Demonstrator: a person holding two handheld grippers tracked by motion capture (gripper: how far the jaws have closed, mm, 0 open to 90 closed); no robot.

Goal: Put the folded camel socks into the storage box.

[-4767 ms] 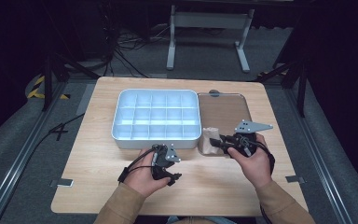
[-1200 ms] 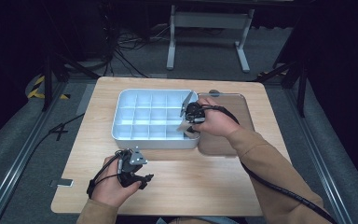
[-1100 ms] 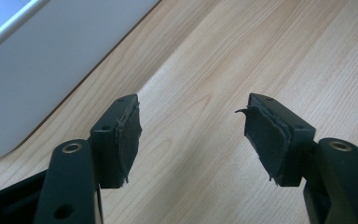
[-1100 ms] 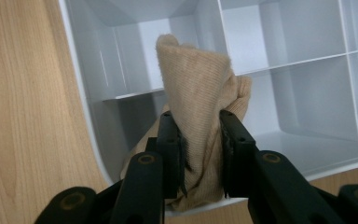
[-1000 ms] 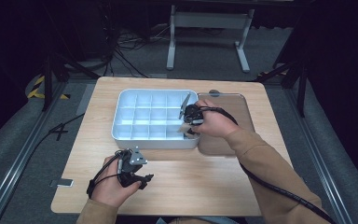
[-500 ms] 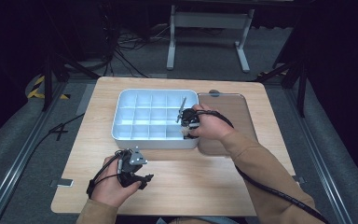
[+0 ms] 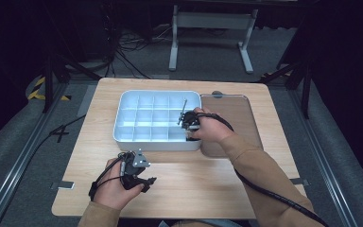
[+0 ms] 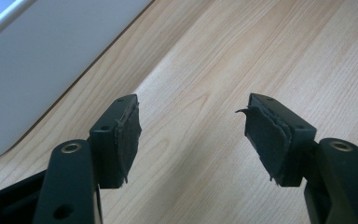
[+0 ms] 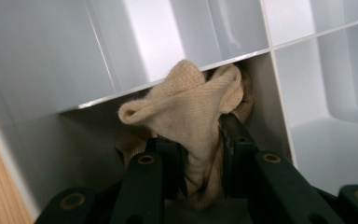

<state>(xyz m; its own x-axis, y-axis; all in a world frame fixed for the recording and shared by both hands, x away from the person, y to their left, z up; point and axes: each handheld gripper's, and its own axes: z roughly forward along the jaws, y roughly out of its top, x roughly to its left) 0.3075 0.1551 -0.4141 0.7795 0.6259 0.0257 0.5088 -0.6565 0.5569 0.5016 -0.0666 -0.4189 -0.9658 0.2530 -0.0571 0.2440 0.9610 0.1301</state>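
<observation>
A beige knitted cloth [image 9: 191, 102] is bunched inside a compartment of the white divided tray [image 7: 151, 144], at its near right corner in the high view. My right gripper [image 9: 200, 135] reaches down into that compartment, its jaws pressed on the cloth from both sides. In the high view the right gripper [image 7: 189, 130] and its hand cover the cloth. My left gripper [image 7: 144, 182] rests near the table's front edge, left of centre. Its jaws stand apart over bare wood, with nothing between them, in the left gripper view [image 8: 193, 126].
A brown flat mat [image 7: 238, 118] lies right of the tray. The tray's outer wall [image 8: 42, 60] is close on the left in the left gripper view. The other compartments [image 9: 335, 70] around the cloth look bare. Light wood table [image 7: 208, 184] extends in front.
The right hand carried the cloth from the brown mat to the tray and has sunk lower into the near right compartment. The left hand drew back toward the front edge earlier, then stayed still.
</observation>
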